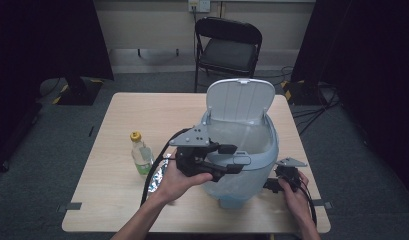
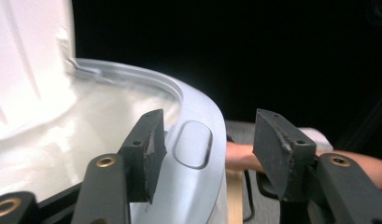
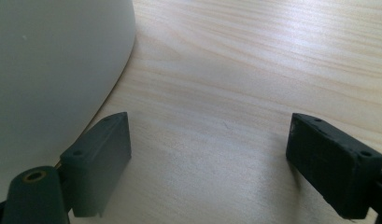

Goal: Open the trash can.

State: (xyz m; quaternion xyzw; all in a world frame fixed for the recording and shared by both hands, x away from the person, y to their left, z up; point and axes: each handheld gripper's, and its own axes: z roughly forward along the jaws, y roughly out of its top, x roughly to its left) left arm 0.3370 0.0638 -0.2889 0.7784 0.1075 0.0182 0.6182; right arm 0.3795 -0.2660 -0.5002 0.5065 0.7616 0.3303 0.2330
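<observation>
- High view: bench evenly lit from above, dark surroundings, soft focus.
- Left gripper view: bin lid glares white, background black.
- Right gripper view: fingers cast soft shadows; the nearest parts are blurred.

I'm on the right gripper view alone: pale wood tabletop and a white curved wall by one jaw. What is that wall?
Observer: It is the side of a pale blue translucent plastic bin. Its white hinged lid stands open and upright at the far side.
Operator: Where is the left gripper?
Observer: The left gripper hangs at the bin's near rim. Its jaws are apart astride the rim, and neither presses on it.
Operator: Anything else on the table?
Observer: A clear plastic bottle with a yellow cap stands to the left of the bin, with crumpled silver foil beside it.
</observation>
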